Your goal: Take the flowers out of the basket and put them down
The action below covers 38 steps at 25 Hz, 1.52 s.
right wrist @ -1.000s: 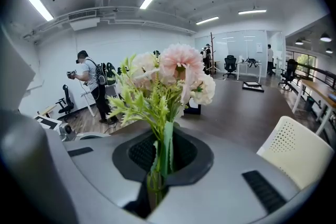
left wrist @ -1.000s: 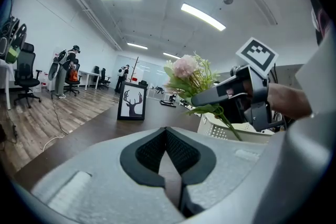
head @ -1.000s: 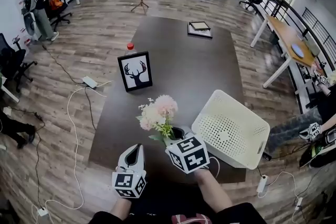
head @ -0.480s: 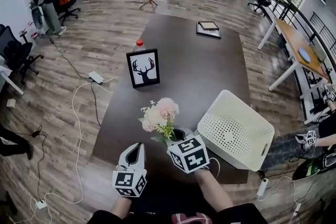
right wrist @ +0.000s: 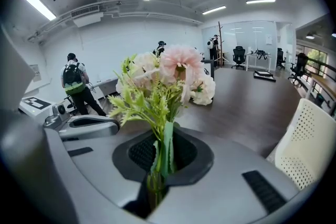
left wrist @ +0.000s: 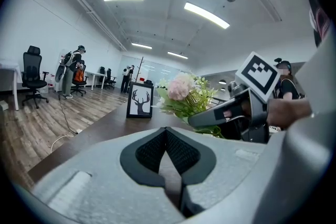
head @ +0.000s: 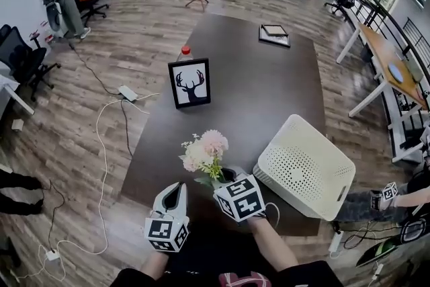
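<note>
Two grippers, one bunch of flowers, one basket.

- Flowers: pink and cream blooms with green leaves. They are held upright over the near edge of the surface, out of the basket and just to its left.
- Right gripper: the jaws are closed narrowly on the green stems, and the blooms rise above them.
- Left gripper: the jaws are together with nothing between them. It sits just left of the right gripper, at the near edge.
- Basket: white and perforated, at the near right corner of the surface.
- Deer picture: one, black-framed, standing near the left edge.
- Bottle: one, red-capped, just behind the deer picture.
- Flat frame: one, lying toward the far right corner.
</note>
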Each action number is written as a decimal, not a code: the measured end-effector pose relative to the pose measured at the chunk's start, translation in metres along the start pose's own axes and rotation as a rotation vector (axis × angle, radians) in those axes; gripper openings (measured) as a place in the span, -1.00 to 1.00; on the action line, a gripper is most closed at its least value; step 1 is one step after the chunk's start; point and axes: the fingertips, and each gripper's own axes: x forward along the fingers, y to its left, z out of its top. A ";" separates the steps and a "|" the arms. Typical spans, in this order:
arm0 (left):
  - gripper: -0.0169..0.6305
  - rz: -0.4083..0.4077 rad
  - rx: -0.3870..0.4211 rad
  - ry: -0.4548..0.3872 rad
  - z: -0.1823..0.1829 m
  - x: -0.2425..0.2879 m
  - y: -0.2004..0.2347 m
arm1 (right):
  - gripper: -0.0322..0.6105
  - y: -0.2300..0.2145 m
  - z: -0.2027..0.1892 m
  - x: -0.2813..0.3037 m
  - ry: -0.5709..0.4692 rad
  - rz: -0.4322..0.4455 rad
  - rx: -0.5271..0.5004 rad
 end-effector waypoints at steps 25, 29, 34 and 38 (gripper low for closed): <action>-0.92 0.086 -0.047 0.013 -0.011 -0.014 0.025 | -0.79 0.000 -0.038 0.043 0.103 0.005 0.021; -0.92 0.080 -0.040 0.006 -0.008 -0.012 0.025 | -0.79 -0.003 -0.041 0.048 0.106 -0.002 0.036; -0.92 0.077 -0.039 0.011 -0.009 -0.014 0.025 | -0.79 0.000 -0.050 0.056 0.115 0.002 0.044; -0.92 0.087 -0.041 0.007 -0.008 -0.015 0.028 | -0.78 0.003 -0.057 0.063 0.116 0.008 0.060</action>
